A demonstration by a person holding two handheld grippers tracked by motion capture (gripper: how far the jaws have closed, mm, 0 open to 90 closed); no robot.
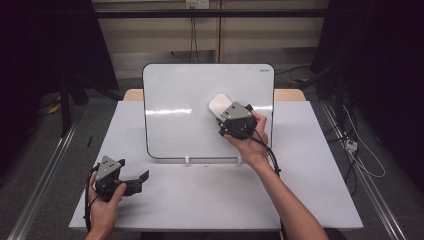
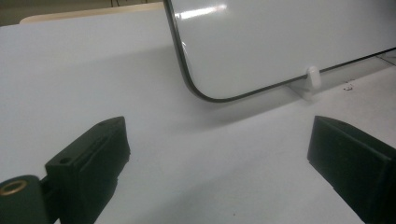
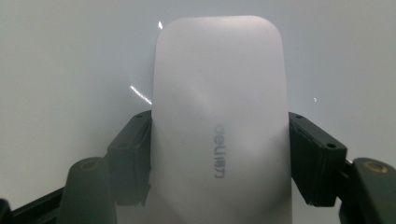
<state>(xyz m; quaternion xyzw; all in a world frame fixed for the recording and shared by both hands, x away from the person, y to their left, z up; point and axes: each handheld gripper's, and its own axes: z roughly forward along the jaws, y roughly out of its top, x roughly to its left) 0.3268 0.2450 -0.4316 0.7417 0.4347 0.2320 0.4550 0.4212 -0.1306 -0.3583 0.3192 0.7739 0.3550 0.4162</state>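
Fingers: right gripper (image 3: 219, 154) clamps smooth rounded white eraser (image 3: 219, 107) | left gripper (image 2: 217, 154) spread, empty | glossy whiteboard (image 1: 180, 90)

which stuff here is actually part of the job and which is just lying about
In use:
- whiteboard, propped on the table
- white eraser, against the board
- right gripper, shut on the eraser

Idle:
- left gripper, open, holding nothing
- table
- white clip at the board's bottom edge

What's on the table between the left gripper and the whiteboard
Nothing: in the left gripper view, bare white table runs from the open left gripper to the whiteboard.
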